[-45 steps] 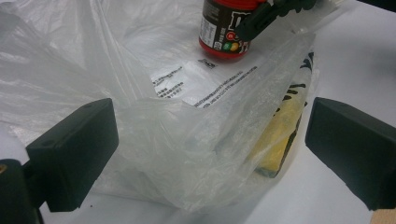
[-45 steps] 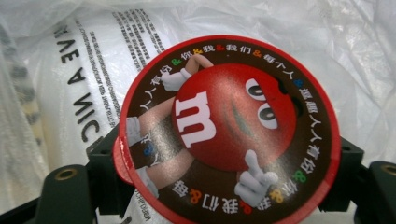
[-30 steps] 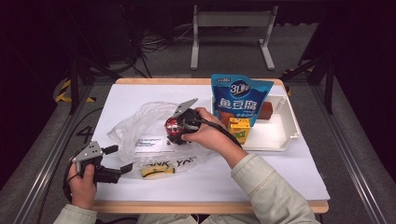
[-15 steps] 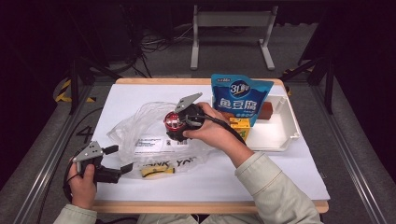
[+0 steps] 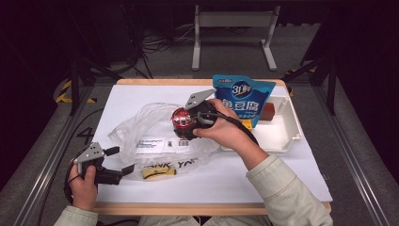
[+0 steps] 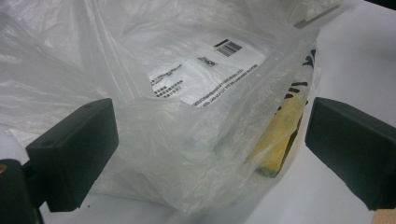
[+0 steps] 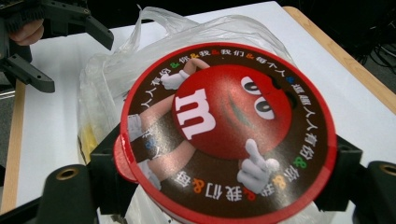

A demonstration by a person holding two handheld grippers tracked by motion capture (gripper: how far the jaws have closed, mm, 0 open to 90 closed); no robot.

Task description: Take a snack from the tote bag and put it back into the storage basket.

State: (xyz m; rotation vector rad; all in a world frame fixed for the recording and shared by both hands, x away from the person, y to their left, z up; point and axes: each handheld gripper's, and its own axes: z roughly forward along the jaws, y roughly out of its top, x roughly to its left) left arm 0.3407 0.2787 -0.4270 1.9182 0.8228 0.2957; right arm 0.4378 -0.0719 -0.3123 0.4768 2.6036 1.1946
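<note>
While the right gripper clamps the round candy tub above the plastic bag, the left gripper, jaws wide around the bag's edge without pinching, should probably grip it so the tub can drop in.

Bare table behind plastic bag; blue pouch, white tray block right.

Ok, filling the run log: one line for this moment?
right gripper: shut on M&M's tub, above plastic bag | left gripper: open at bag edge

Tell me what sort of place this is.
Probably a lab recording station: a white-topped table edged by metal rails, loose cables on the dark floor, and a person's hand-held black gripper clasping a round red candy tub.
</note>
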